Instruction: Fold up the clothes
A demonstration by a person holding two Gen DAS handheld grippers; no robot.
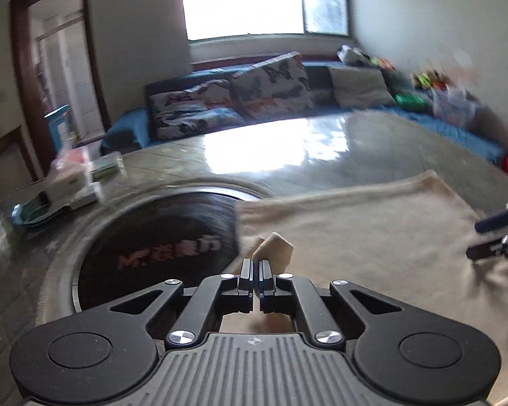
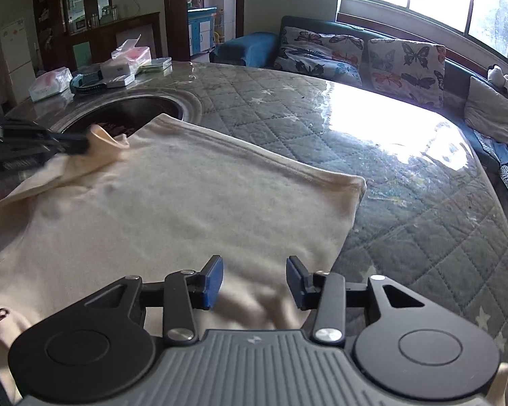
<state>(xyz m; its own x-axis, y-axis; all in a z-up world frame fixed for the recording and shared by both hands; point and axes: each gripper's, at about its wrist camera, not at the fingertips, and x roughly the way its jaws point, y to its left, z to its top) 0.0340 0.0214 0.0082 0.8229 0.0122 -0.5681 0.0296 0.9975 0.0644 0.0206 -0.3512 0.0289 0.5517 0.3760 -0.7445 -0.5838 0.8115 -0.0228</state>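
Observation:
A cream garment lies spread on the quilted table; it also shows in the left wrist view. My left gripper is shut on a bunched corner of the cream garment and lifts it a little; it shows at the left edge of the right wrist view. My right gripper is open, just above the garment's near edge, with nothing between its blue pads. It appears at the right edge of the left wrist view.
A round black inset sits in the table by the garment's left corner. Boxes and bags stand at the table's far left. A blue sofa with butterfly cushions runs along the far side under a window.

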